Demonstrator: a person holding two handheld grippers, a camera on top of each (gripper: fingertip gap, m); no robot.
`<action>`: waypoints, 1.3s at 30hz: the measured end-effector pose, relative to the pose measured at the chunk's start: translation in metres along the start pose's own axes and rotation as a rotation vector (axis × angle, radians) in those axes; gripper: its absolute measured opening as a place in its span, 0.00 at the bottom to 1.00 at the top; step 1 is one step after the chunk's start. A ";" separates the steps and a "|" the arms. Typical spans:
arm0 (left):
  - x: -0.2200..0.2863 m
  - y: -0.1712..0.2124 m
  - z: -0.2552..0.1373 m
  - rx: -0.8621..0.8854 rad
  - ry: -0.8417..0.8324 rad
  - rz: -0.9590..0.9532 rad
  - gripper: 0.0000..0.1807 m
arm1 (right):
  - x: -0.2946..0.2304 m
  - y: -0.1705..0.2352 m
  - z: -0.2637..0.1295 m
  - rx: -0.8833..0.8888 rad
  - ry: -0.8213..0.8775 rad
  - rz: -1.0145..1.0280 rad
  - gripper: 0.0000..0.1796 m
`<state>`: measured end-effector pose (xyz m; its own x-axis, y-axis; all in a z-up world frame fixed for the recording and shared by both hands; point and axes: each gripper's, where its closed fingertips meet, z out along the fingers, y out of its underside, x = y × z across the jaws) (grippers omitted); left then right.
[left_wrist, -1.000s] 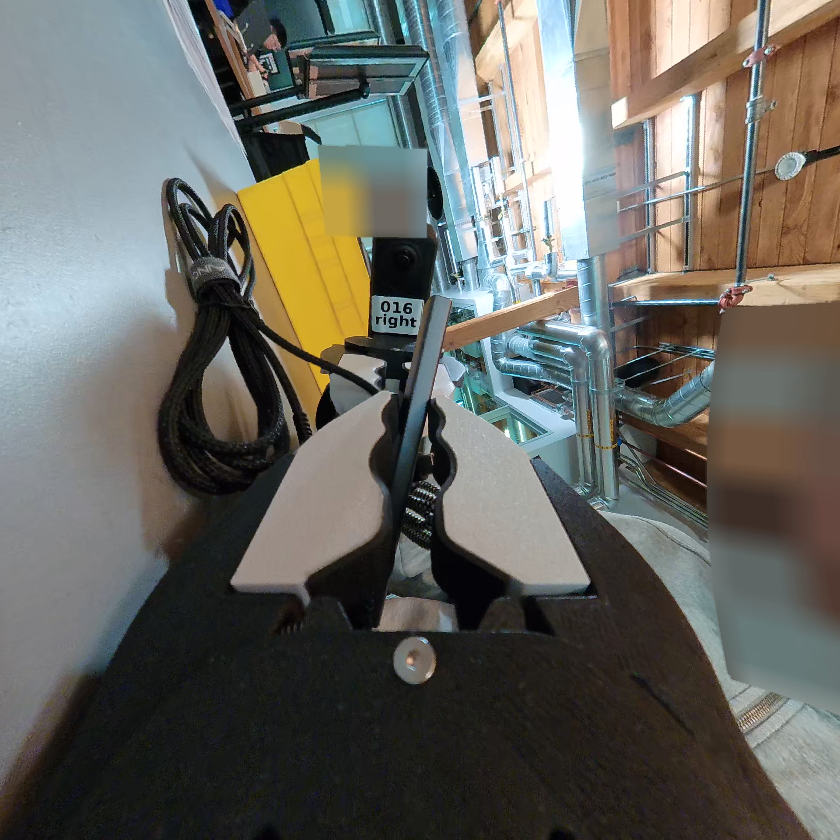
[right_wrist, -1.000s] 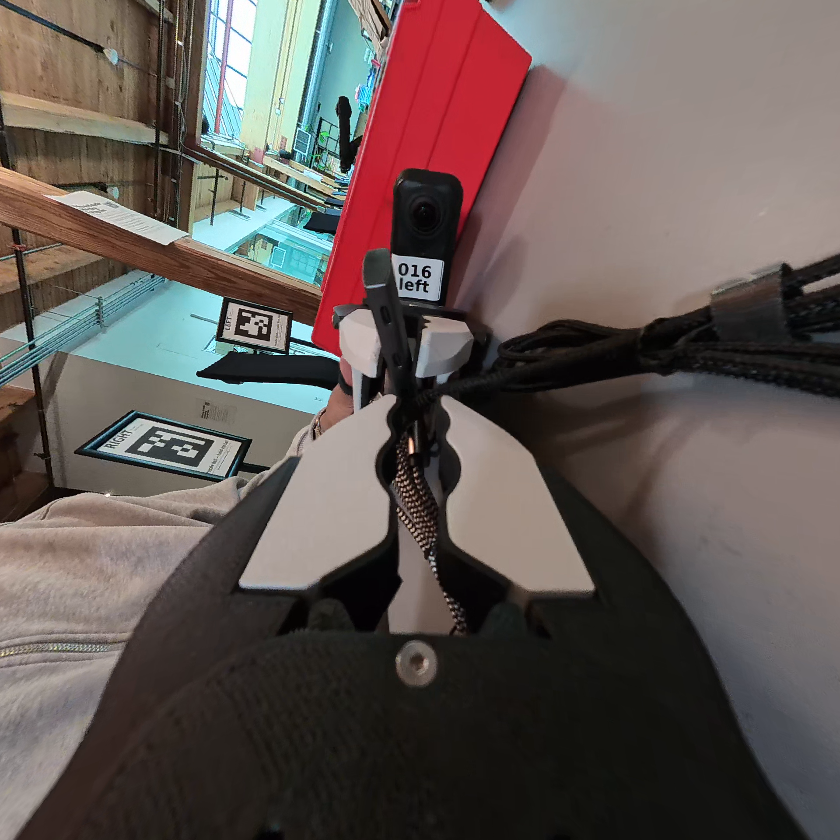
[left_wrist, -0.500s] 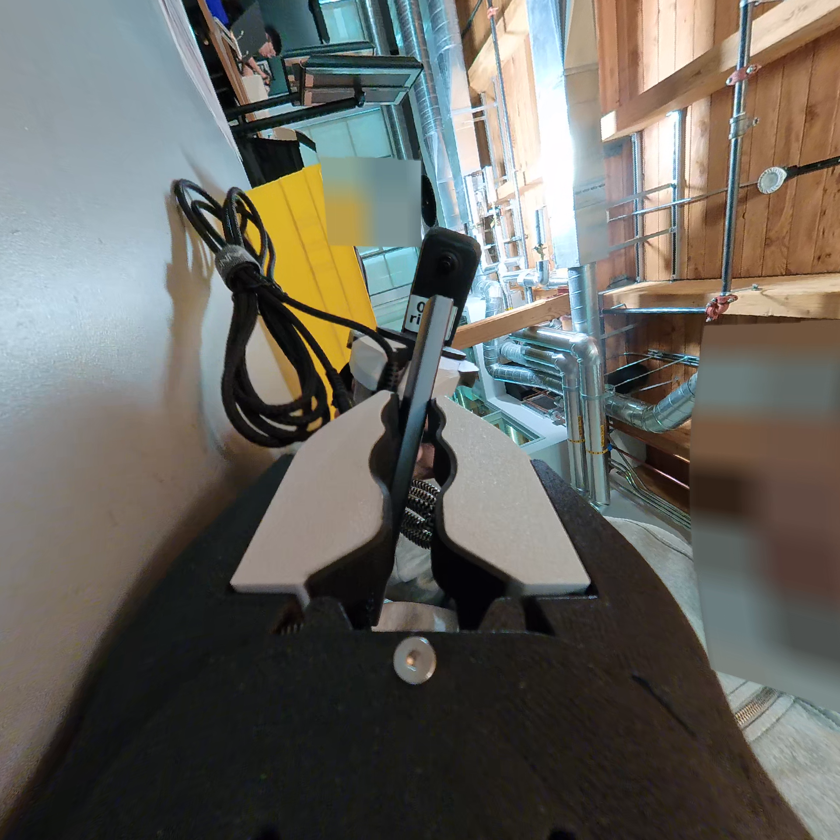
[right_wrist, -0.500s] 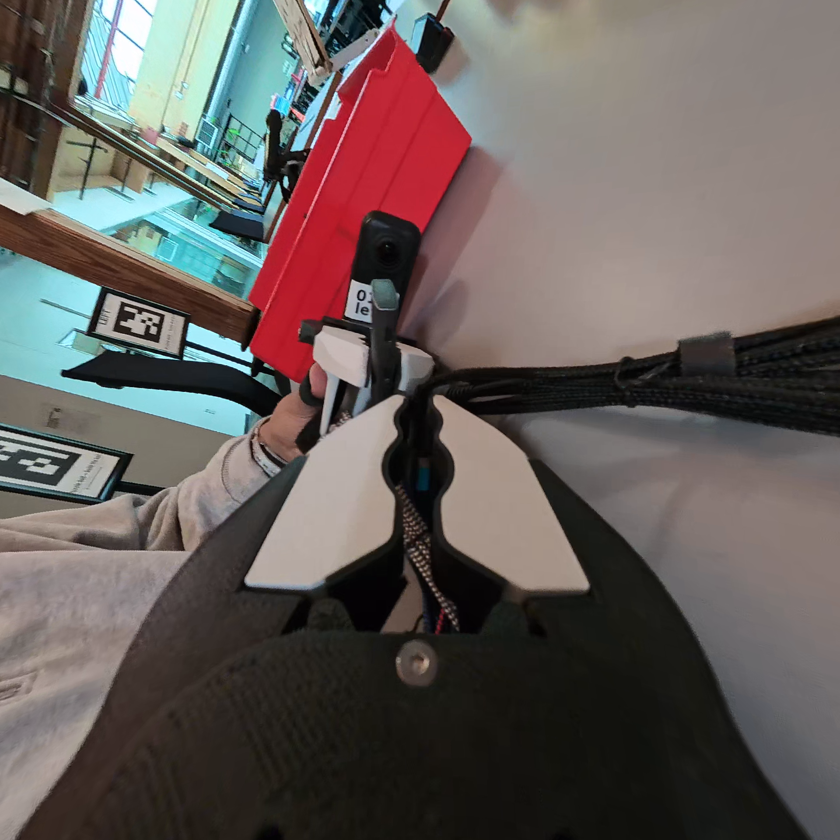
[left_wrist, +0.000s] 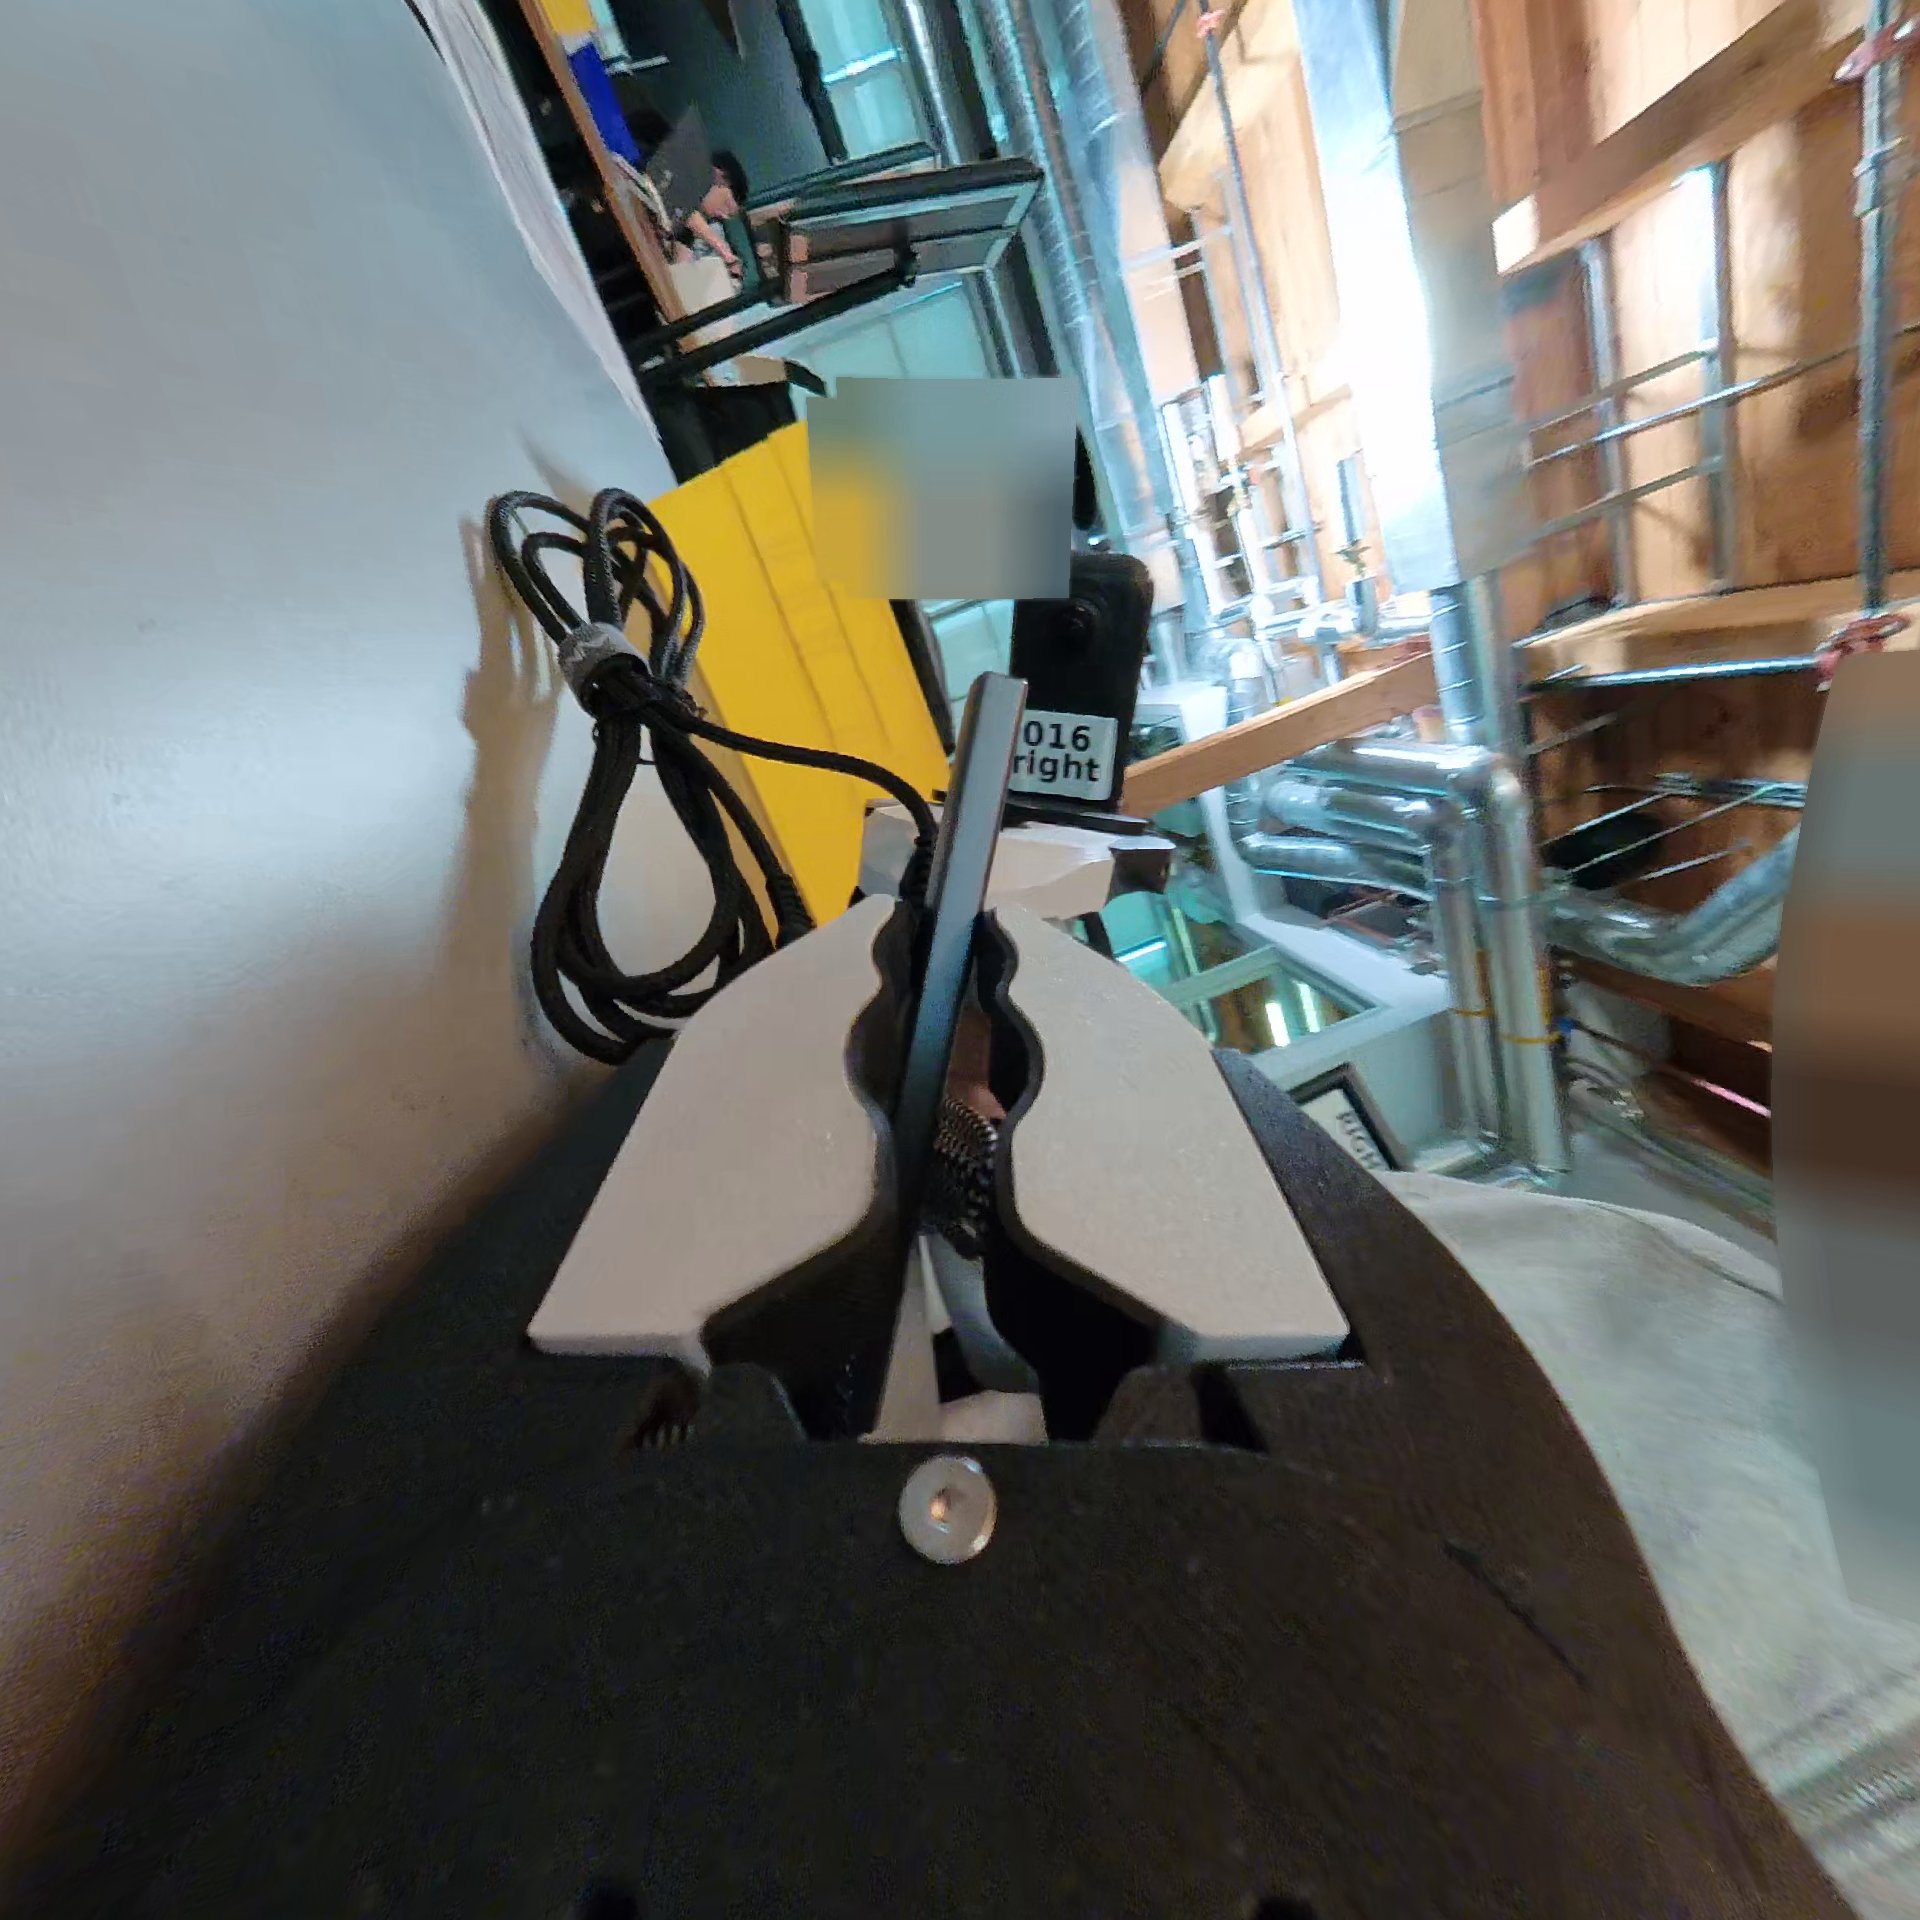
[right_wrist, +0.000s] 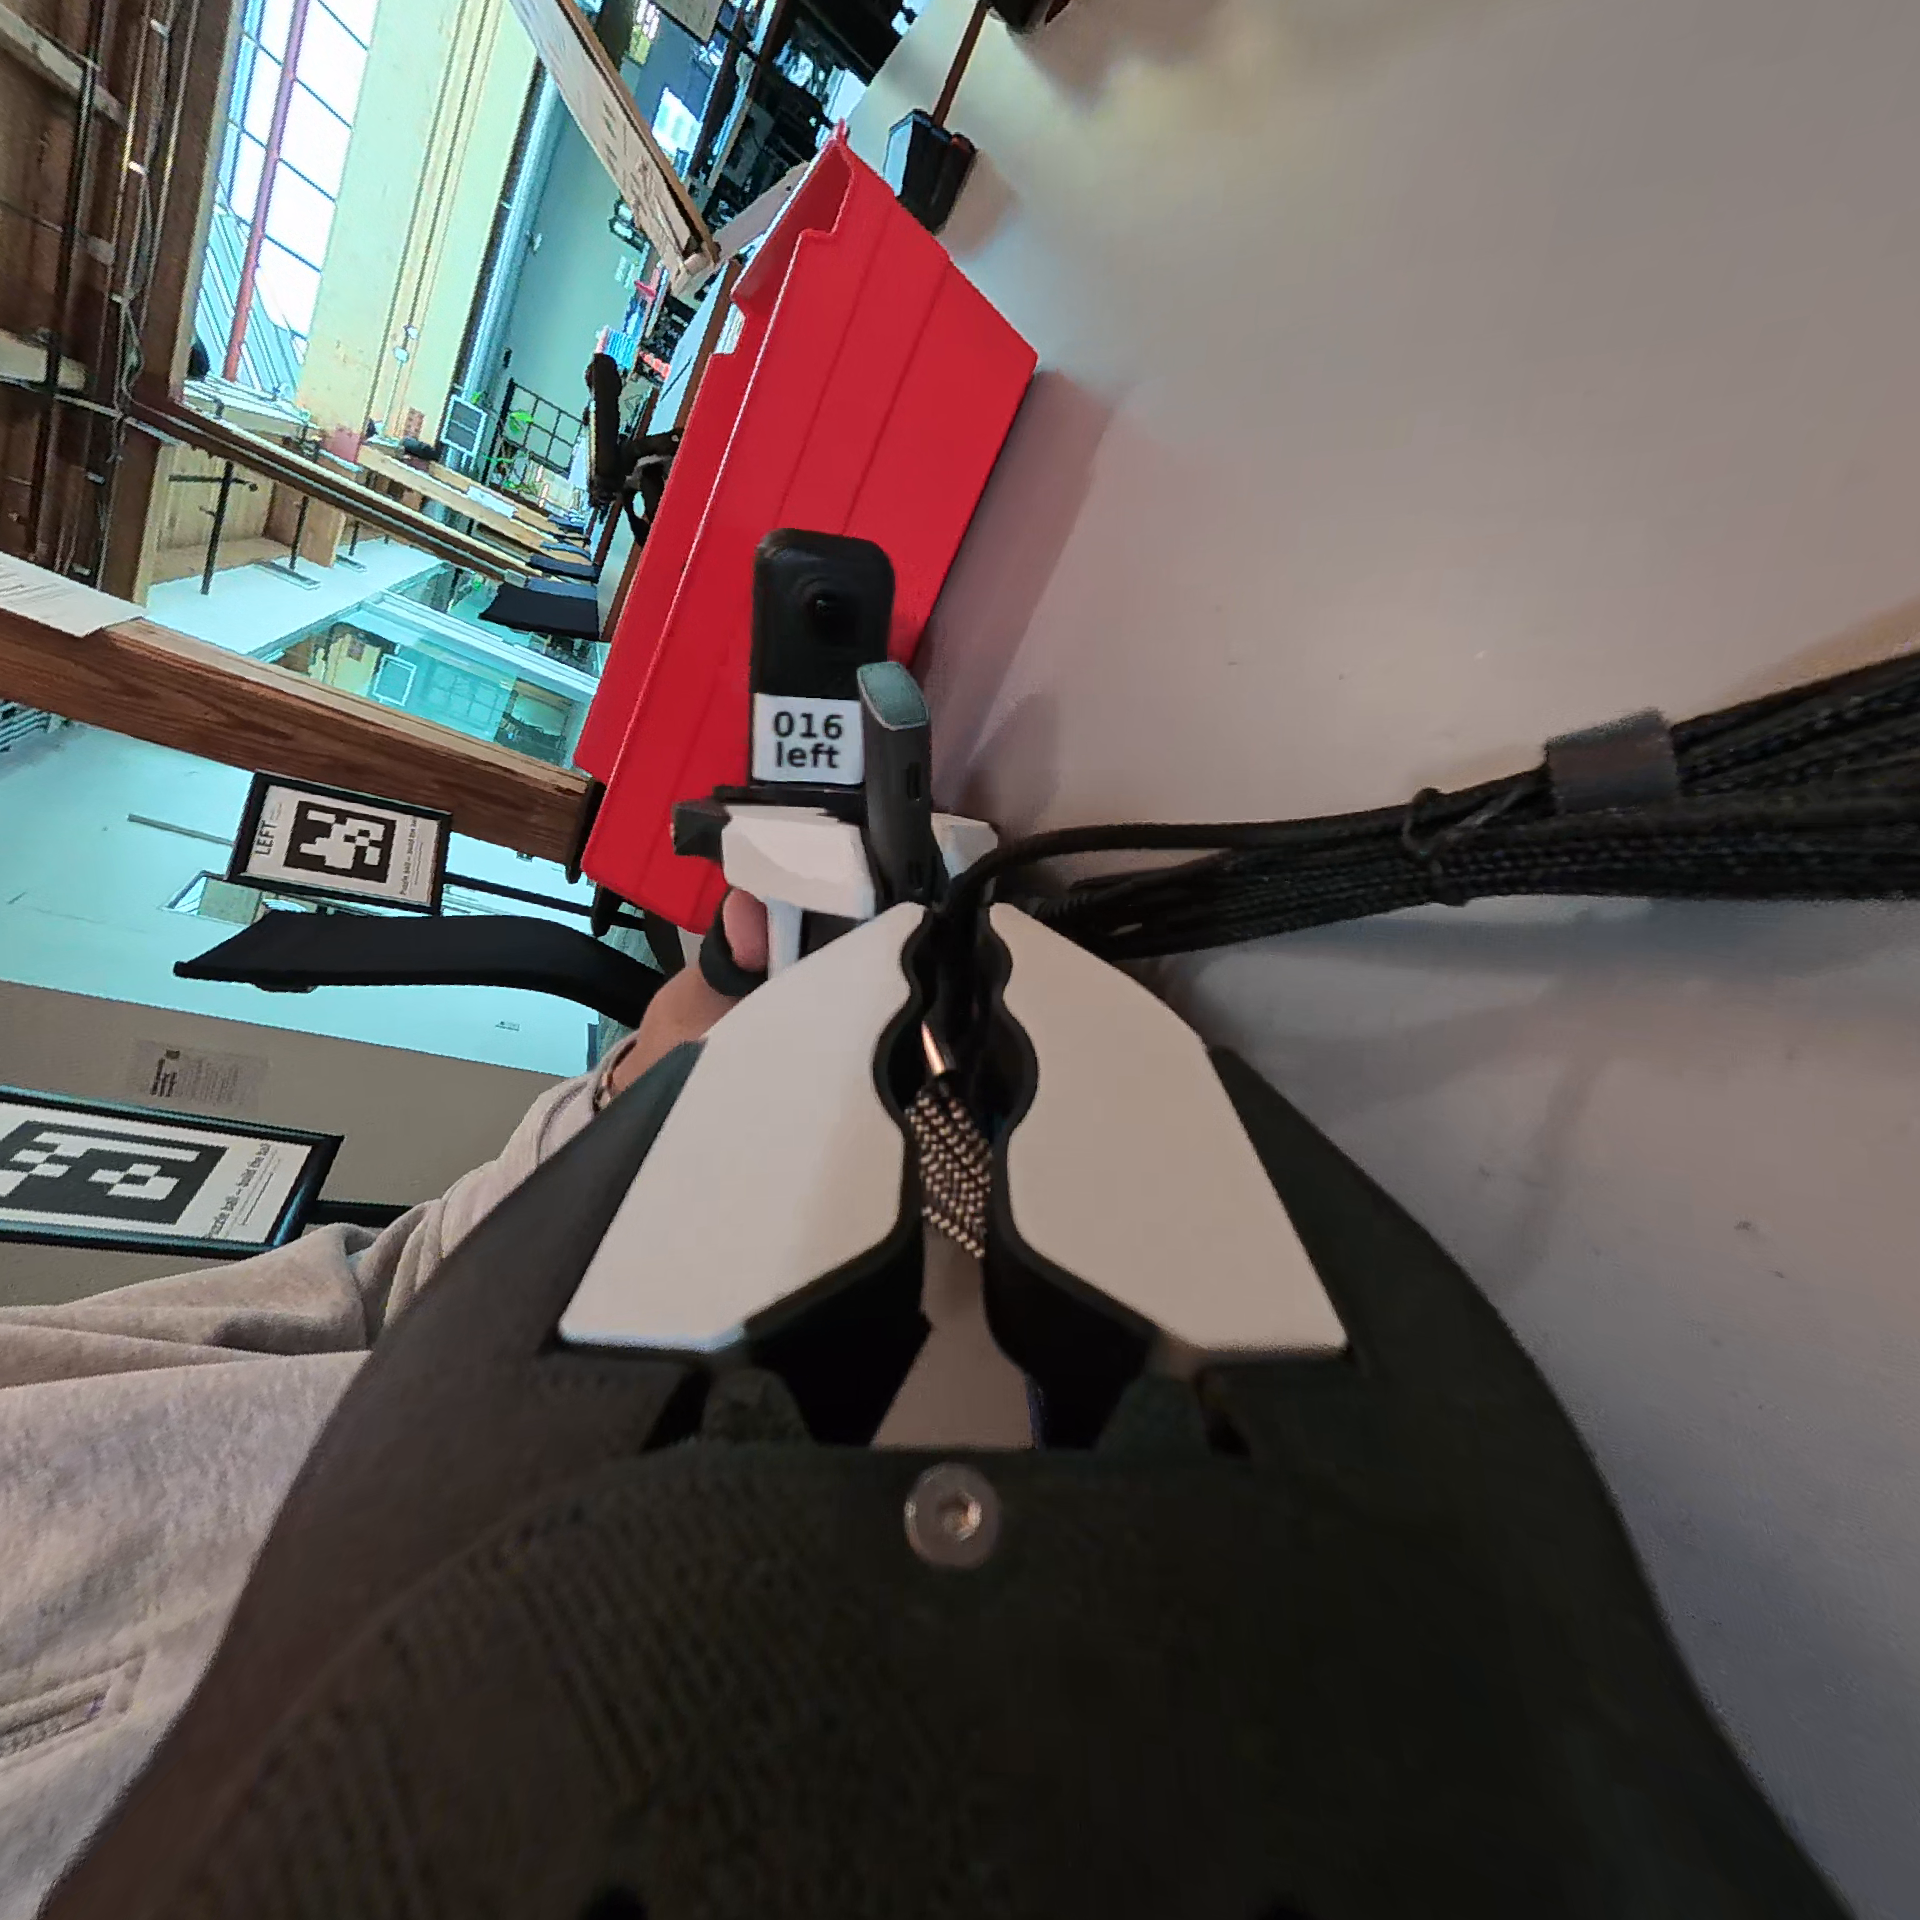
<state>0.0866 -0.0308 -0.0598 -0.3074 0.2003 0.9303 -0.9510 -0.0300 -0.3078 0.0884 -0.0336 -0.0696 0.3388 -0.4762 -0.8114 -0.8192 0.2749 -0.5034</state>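
Since half a second ago the right gripper (left_wrist: 997, 862) stands straighter behind the dark flat device (left_wrist: 961, 894), and the black cable bundle (left_wrist: 613, 831) lies nearer the yellow bin (left_wrist: 769, 665). The left gripper (left_wrist: 940, 935) is clenched on that device. The right gripper is clamped on the cable's thin end (right_wrist: 961, 935), beside the red bin (right_wrist: 810, 520), over the white table (right_wrist: 1455, 416).

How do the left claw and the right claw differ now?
The left claw grips a flat dark device sticking out past its tips; the right claw grips a thin black cable. A yellow bin lies beyond the left claw, a red bin beyond the right. Both are shut.
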 end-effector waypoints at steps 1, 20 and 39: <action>-0.001 0.000 0.000 0.005 -0.018 0.019 0.06 | 0.001 0.000 0.000 0.002 0.008 0.000 0.04; -0.005 -0.006 -0.004 0.059 -0.094 0.096 0.06 | 0.004 -0.004 0.005 0.118 -0.027 0.092 0.03; -0.004 -0.003 -0.003 0.040 -0.063 0.067 0.06 | 0.001 0.003 0.004 -0.019 -0.208 0.033 0.04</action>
<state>0.0912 -0.0285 -0.0627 -0.3706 0.1348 0.9190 -0.9285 -0.0805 -0.3626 0.0882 -0.0303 -0.0729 0.3981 -0.2834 -0.8725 -0.8394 0.2711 -0.4711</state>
